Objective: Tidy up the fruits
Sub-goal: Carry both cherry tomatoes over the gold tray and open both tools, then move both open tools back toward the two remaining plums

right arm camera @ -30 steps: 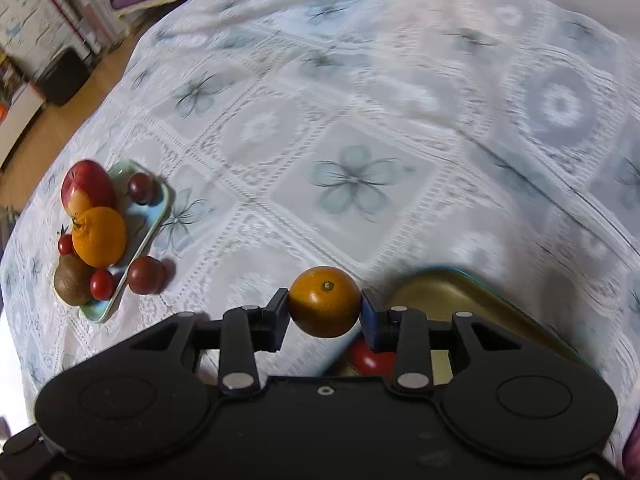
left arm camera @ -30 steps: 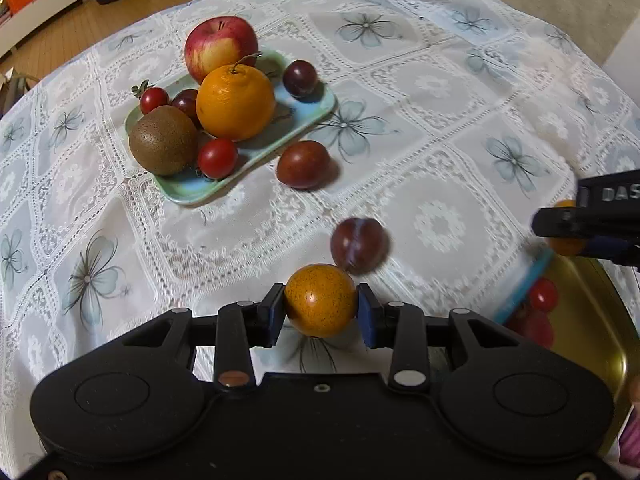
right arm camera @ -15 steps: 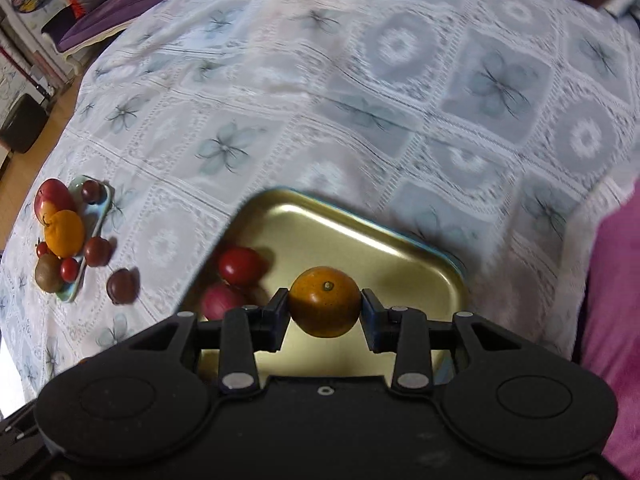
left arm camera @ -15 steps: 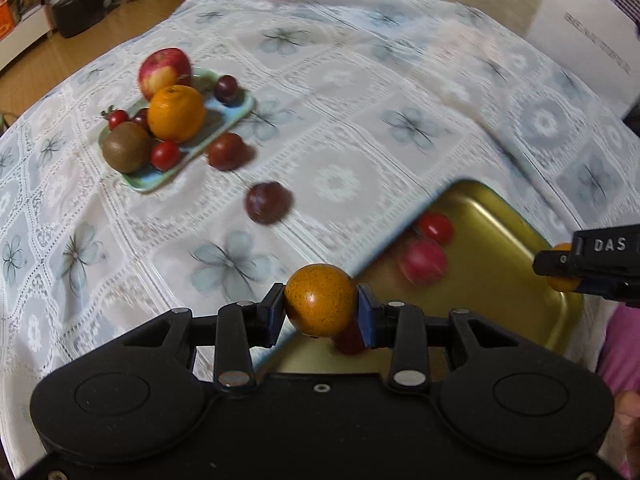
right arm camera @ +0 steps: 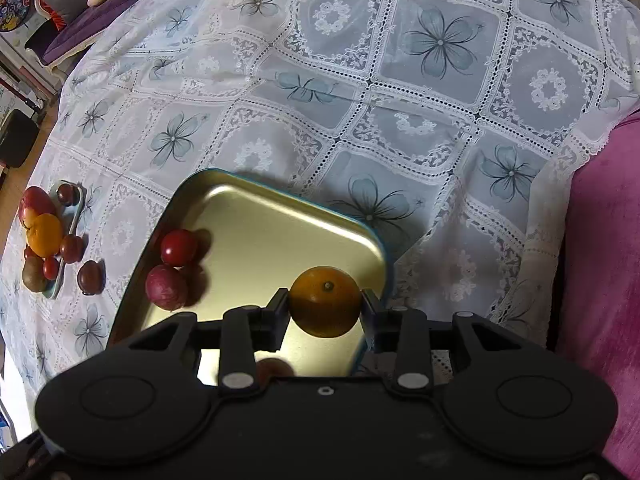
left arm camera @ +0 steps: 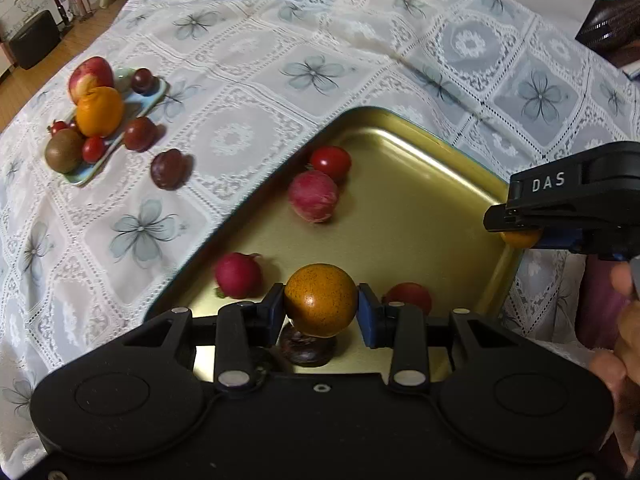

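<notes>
My left gripper (left arm camera: 321, 312) is shut on a speckled orange fruit (left arm camera: 321, 300), held over the near end of the gold tray (left arm camera: 420, 184). My right gripper (right arm camera: 325, 307) is shut on a small orange (right arm camera: 325, 300) above the tray's right corner (right arm camera: 280, 216); from the left wrist view it shows at the tray's right rim (left arm camera: 520, 236). Inside the tray lie a red tomato (left arm camera: 331, 162), two pink-red fruits (left arm camera: 314, 196) (left arm camera: 238, 274), another tomato (left arm camera: 408, 298) and a dark plum (left arm camera: 306, 346) under my left fingers.
At the far left a light-blue plate (left arm camera: 152, 98) carries an apple (left arm camera: 90, 76), a big orange (left arm camera: 99, 111), a kiwi (left arm camera: 63, 150) and small red fruits. Two dark plums (left arm camera: 170, 169) (left arm camera: 139, 134) lie on the lace tablecloth beside it. A hand (left arm camera: 624, 328) is at right.
Both grippers have travelled from the plate side across the cloth to the gold tray, each still holding its orange fruit. The tray now fills the near view.
</notes>
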{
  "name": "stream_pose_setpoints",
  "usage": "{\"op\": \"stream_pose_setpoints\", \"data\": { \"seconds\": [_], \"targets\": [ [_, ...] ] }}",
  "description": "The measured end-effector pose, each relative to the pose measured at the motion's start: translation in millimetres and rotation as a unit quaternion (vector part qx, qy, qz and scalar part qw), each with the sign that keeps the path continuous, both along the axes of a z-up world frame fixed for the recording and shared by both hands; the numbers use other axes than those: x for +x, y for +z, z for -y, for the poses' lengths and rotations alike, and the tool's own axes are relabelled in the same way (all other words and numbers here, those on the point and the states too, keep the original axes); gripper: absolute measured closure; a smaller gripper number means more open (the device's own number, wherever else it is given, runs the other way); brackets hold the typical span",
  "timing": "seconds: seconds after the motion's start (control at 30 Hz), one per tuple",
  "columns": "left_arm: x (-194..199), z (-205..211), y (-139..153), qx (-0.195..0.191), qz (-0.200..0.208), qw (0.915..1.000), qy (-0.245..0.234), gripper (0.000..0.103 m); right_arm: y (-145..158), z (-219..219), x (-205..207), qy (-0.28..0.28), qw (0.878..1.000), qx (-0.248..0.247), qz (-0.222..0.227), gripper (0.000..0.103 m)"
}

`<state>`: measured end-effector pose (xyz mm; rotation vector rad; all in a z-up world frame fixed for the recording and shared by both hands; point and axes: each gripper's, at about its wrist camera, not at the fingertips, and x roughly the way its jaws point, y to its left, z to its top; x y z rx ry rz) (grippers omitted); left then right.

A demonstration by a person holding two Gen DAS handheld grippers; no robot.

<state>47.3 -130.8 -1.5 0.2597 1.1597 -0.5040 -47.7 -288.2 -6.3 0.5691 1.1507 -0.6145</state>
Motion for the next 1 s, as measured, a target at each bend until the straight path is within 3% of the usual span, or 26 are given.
{"op": "stream_pose_setpoints", "data": {
  "seconds": [0.2, 0.53, 1.0],
  "targets": [
    [-3.2, 11.8, -9.9, 0.020, -0.005, 0.9997, -0.008, 0.057, 2.8, 12.2, -6.8, -0.004, 1.000, 0.012, 0.018, 0.065],
    [-1.9, 6.1, -10.7, 0.021, -0.011, 0.9997, 0.001, 0.057, 7.2, 11.5, -8.3, 0.004, 0.999, 0.015, 0.044, 0.064],
    [1.7, -15.3, -9.7, 0.018, -0.022, 0.9992, 0.029, 0.057, 2.1, 4.3, -3.6, 0.015, 1.000, 0.004, 0.020, 0.064]
  ]
}}
